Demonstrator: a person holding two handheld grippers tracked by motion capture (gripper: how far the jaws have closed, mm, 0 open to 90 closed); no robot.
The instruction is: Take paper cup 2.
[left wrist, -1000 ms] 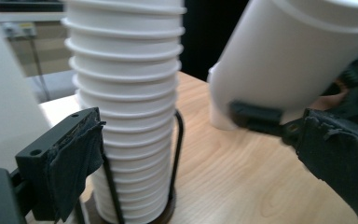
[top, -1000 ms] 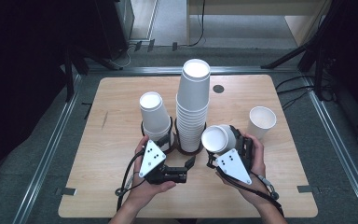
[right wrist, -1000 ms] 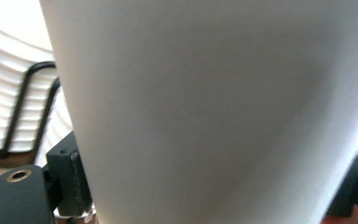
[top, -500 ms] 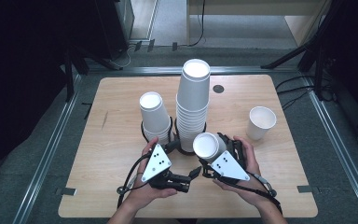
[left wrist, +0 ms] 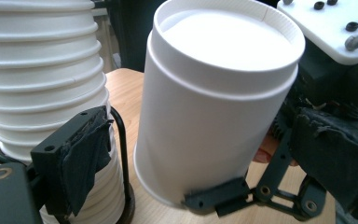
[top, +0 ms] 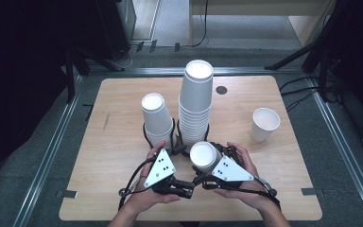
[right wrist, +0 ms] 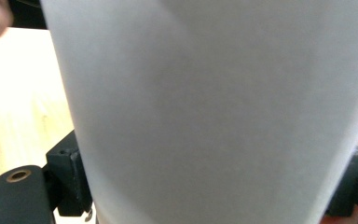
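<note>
Holding an upside-down white paper cup [top: 205, 156] in the right gripper [top: 207, 176], fingers clamped near its rim, low over the front of the wooden table [top: 123, 142].
Left gripper [top: 182, 185] fingers, wide with pads clear of the cup, have just been closing around it; an off-centre pinch could dent or tip it. Tall stack of white cups [top: 194, 104] and shorter stack [top: 157, 118] crowd just behind; lone upright cup [top: 263, 124] well apart.

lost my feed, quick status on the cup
Right gripper shut on cup. Left gripper open, fingers just been closing around it. Tall stack close behind.
</note>
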